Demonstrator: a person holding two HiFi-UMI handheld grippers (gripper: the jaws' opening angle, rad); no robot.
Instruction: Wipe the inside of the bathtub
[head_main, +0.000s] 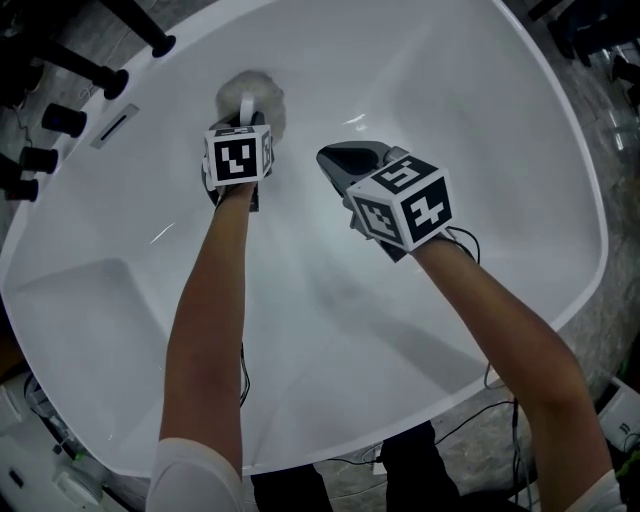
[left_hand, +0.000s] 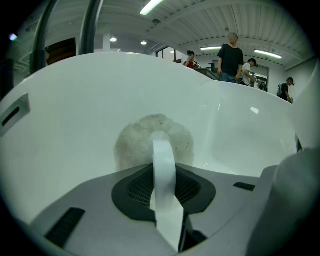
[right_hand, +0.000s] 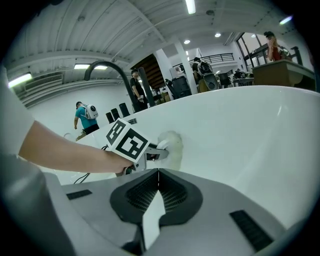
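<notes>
Your left tongs (head_main: 245, 112) pinched the white strap (left_hand: 164, 165) of a fluffy pad (left_hand: 136, 141) against the bathtub (head_main: 420, 90) wall; your right tongs (right_hand: 159, 174) were pressed together, empty.

Strip lights (right_hand: 190, 6) line a ribbed white ceiling (left_hand: 225, 25) as people (left_hand: 231, 55) stand about; cables (head_main: 516, 440) trail over grey floor (head_main: 605, 325).

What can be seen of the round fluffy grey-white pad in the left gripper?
The round fluffy grey-white pad looks like soft fibre, with dark flecks. A white strap loop arches off it; the left gripper is shut on that loop. The pad lies flat against the white bathtub wall.
</notes>
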